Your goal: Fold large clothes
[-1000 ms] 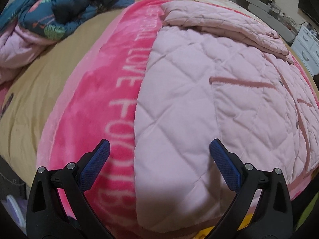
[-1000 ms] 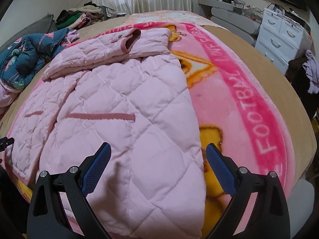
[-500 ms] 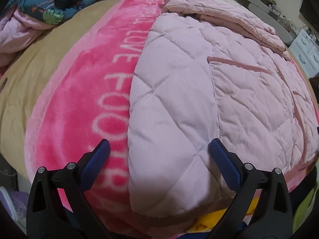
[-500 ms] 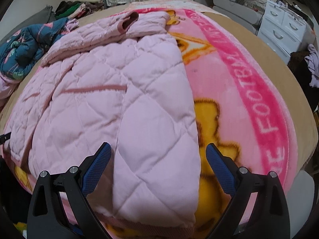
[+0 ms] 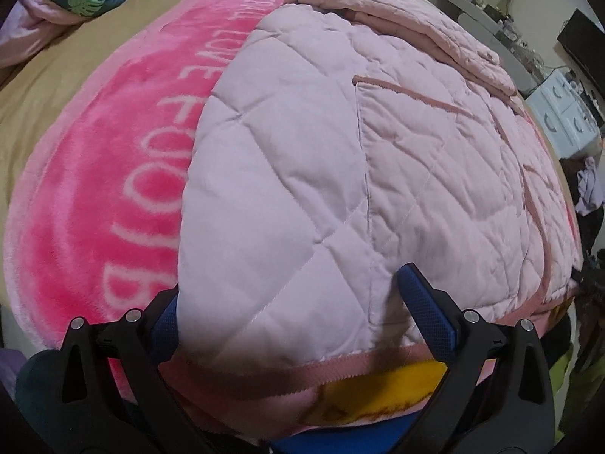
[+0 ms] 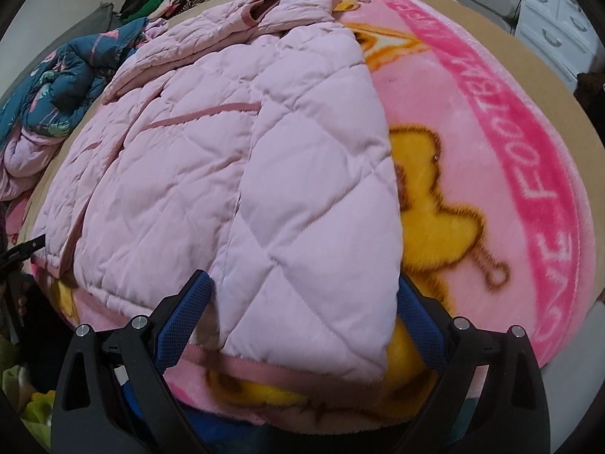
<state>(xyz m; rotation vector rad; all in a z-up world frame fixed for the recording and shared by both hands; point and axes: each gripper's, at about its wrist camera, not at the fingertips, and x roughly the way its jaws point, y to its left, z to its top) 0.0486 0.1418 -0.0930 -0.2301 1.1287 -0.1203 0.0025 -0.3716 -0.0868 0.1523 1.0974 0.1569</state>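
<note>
Both grippers have advanced toward the near hem of the pale pink quilted padded jacket (image 5: pixel 340 174) over the last second; earlier they hovered short of it, now each straddles a bottom corner. The left gripper (image 5: pixel 295 302) is spread wide, its left pad tucked behind the jacket's left edge, its right blue-padded finger (image 5: pixel 427 314) over the quilting; nothing is clamped. The right gripper (image 6: pixel 302 310) is likewise wide open, straddling the jacket's right bottom corner, holding nothing. The jacket lies flat, front up, on the pink fleece blanket with lettering and yellow cartoon print (image 6: pixel 491 174), which covers the bed; one sleeve with a dusty-pink cuff (image 6: pixel 261 7) is folded across the top. A crumpled dark blue patterned garment (image 6: pixel 64 87) sits well apart at the far left. Judgement: approach complete, pinching both hem corners is the step in hand, probably to fold the hem up toward the collar. Risk: the pads may catch blanket with the hem.
</note>
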